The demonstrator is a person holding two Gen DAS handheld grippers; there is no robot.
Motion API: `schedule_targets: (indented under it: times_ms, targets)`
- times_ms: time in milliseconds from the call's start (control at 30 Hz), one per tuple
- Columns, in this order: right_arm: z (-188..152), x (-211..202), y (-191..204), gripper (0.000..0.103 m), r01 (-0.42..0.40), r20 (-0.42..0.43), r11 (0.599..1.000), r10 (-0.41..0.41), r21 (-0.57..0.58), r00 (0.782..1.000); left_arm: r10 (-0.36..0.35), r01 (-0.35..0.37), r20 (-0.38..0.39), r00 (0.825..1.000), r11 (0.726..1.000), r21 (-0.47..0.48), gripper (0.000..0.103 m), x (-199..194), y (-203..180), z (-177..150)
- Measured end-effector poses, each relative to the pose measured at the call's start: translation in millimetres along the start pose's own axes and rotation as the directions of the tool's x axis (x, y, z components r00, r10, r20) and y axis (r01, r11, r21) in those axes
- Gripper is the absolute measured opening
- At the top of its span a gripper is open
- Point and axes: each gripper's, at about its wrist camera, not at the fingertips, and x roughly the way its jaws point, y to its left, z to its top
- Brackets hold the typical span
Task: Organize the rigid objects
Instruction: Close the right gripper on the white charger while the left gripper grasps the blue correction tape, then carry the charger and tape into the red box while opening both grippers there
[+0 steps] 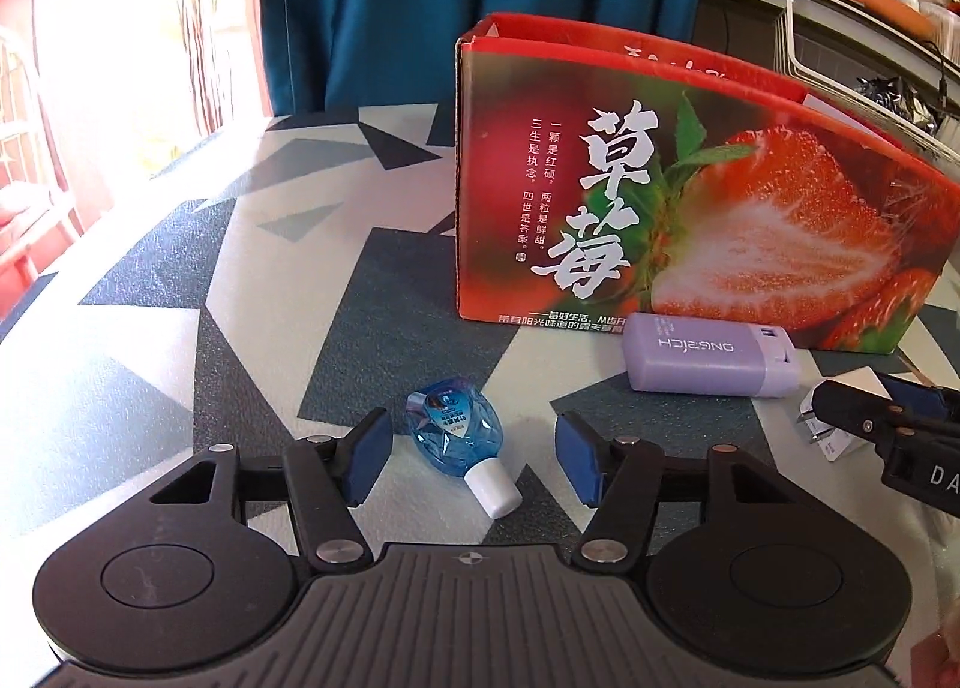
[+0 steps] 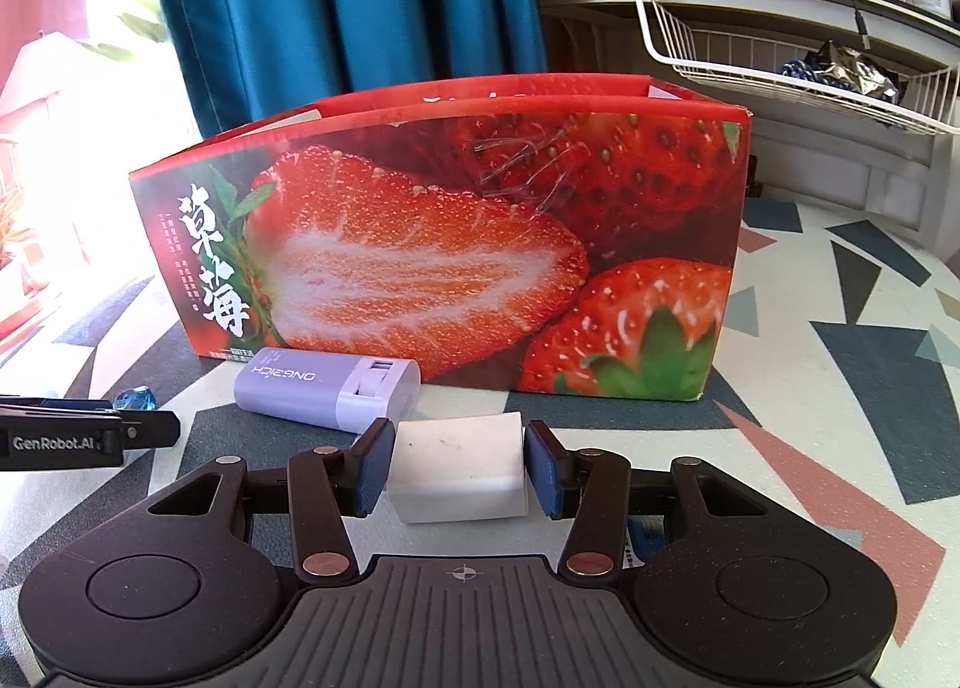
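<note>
Judging by how things lie, the sorting is barely under way: the strawberry box (image 2: 432, 244) stands open-topped on the table (image 1: 180, 292), and all three visible items are outside it. The lilac power bank (image 1: 711, 353) lies right at the foot of the box's front wall. The blue bottle (image 1: 459, 436), on its side with its white cap pointing away from the box, sits in front of the box's left end, between the pads of the left gripper (image 1: 471, 457), which stand partly apart with a gap on each side, touching nothing. The right gripper (image 2: 459, 463) is clamped on the white block (image 2: 459, 466), in front of the box's middle.
</note>
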Motion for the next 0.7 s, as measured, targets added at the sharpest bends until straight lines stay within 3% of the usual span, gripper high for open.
schedule_targets:
  times_ms: [67,167,367,700]
  targets:
    - [0,0,0,0.044,0.000,0.000,1.000,0.000,0.000,1.000,0.012,-0.012,0.004,1.000,1.000,0.001,0.048,-1,2,0]
    - [0,0,0,0.045,0.000,0.000,1.000,0.000,0.000,1.000,0.010,-0.010,0.009,1.000,1.000,-0.014,0.036,-4,9,-1]
    - [0,0,0,0.045,0.000,0.000,1.000,0.000,0.000,1.000,-0.027,0.028,0.023,0.999,0.999,-0.046,0.034,-10,18,-6]
    - [0,1,1,0.046,-0.002,-0.001,1.000,0.002,-0.002,1.000,-0.008,0.009,0.042,0.999,1.000,-0.004,0.034,-12,12,-10]
